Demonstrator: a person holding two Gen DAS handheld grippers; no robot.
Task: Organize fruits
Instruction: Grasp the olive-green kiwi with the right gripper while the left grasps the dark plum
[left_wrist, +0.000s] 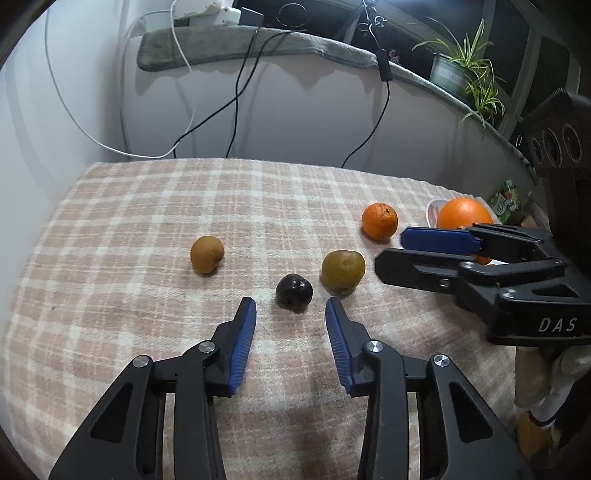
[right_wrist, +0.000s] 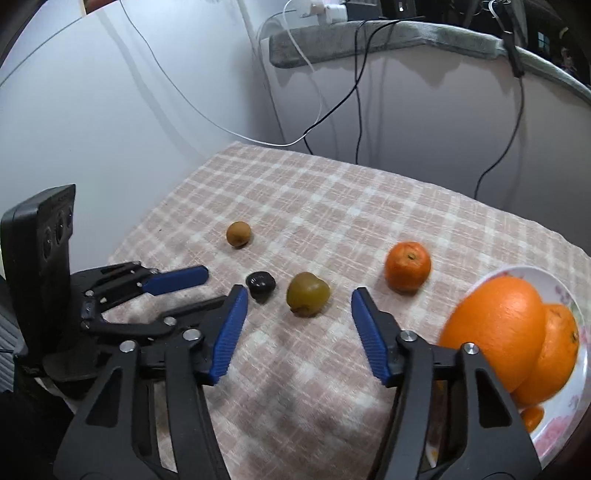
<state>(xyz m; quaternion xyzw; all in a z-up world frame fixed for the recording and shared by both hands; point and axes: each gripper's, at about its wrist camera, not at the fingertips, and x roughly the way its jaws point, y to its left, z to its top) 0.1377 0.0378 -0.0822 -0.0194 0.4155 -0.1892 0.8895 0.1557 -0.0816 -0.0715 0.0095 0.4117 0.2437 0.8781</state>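
Observation:
Four loose fruits lie on the checked cloth: a brown fruit (left_wrist: 207, 254) (right_wrist: 238, 233), a dark plum (left_wrist: 294, 291) (right_wrist: 261, 285), a green-yellow fruit (left_wrist: 343, 270) (right_wrist: 307, 294) and a small orange (left_wrist: 379, 220) (right_wrist: 407, 271). A big orange (right_wrist: 493, 332) (left_wrist: 463, 213) and a second orange (right_wrist: 557, 347) sit on a white plate (right_wrist: 576, 398). My left gripper (left_wrist: 291, 306) (right_wrist: 199, 288) is open, just short of the plum. My right gripper (right_wrist: 299, 295) (left_wrist: 391, 251) is open, with the green-yellow fruit between its tips.
The table's checked cloth (left_wrist: 147, 221) ends at a white wall behind, where cables (left_wrist: 236, 103) hang down. A potted plant (left_wrist: 461, 70) stands on a ledge at the back right. The plate is at the table's right edge.

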